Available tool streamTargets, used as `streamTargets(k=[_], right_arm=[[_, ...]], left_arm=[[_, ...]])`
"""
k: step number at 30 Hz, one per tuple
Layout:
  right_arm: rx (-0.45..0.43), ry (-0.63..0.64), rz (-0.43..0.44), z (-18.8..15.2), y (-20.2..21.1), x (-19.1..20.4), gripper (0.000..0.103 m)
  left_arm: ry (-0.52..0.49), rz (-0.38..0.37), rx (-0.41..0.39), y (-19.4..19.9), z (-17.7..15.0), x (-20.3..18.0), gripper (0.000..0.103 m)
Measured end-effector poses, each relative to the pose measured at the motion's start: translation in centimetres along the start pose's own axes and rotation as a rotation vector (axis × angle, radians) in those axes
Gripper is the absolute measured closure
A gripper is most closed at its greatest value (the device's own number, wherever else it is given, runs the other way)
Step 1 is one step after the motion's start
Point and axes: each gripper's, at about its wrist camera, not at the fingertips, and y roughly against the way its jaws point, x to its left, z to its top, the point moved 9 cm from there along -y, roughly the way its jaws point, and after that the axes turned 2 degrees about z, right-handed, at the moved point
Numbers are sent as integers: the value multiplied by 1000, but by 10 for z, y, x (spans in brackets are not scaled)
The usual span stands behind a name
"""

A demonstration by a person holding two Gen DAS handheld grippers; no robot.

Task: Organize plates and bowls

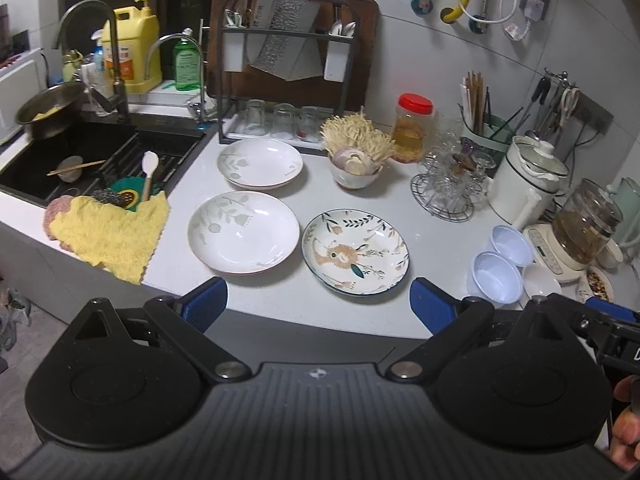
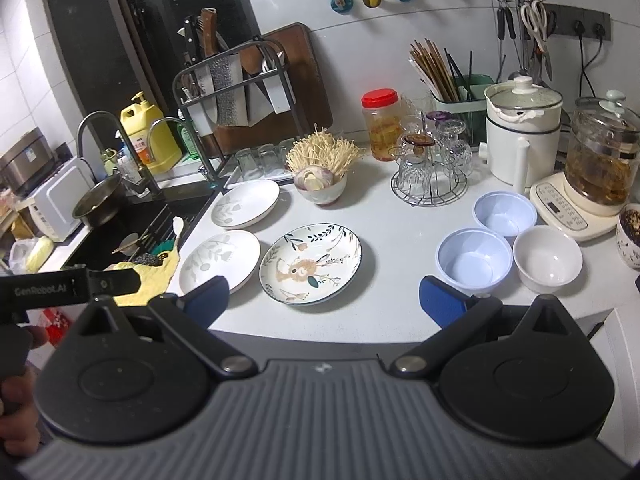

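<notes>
Three plates lie on the white counter: a far white plate (image 1: 260, 163) (image 2: 245, 203), a near white plate (image 1: 244, 231) (image 2: 219, 261) and a flower-patterned plate (image 1: 355, 251) (image 2: 310, 262). To the right stand two pale blue bowls (image 1: 495, 277) (image 2: 474, 259), (image 1: 512, 245) (image 2: 505, 213) and a white bowl (image 2: 547, 257) (image 1: 541, 282). My left gripper (image 1: 318, 310) hovers open at the counter's front edge, empty, just short of the plates. My right gripper (image 2: 324, 300) is open and empty too, in front of the patterned plate.
A sink (image 1: 100, 160) with a yellow cloth (image 1: 112, 232) lies left. Behind the plates stand a knife rack (image 1: 286, 64), a bowl of enoki mushrooms (image 1: 356, 156), a red-lidded jar (image 1: 412, 128) and a glass rack (image 1: 448, 184). A white pot (image 2: 520, 140) and a glass kettle (image 2: 600, 160) crowd the right.
</notes>
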Motion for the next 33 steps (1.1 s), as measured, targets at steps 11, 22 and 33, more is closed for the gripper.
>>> streamTargets(k=[11, 22, 33], right_arm=[[0, 12, 58, -2, 3, -9, 0], [-13, 6, 65, -9, -10, 0, 0], [-29, -54, -4, -4, -45, 20, 0]], left_arm=[[53, 29, 6, 9, -20, -10, 4], [36, 16, 5, -3, -11, 1, 4], [-54, -55, 27, -52, 24, 29, 4]])
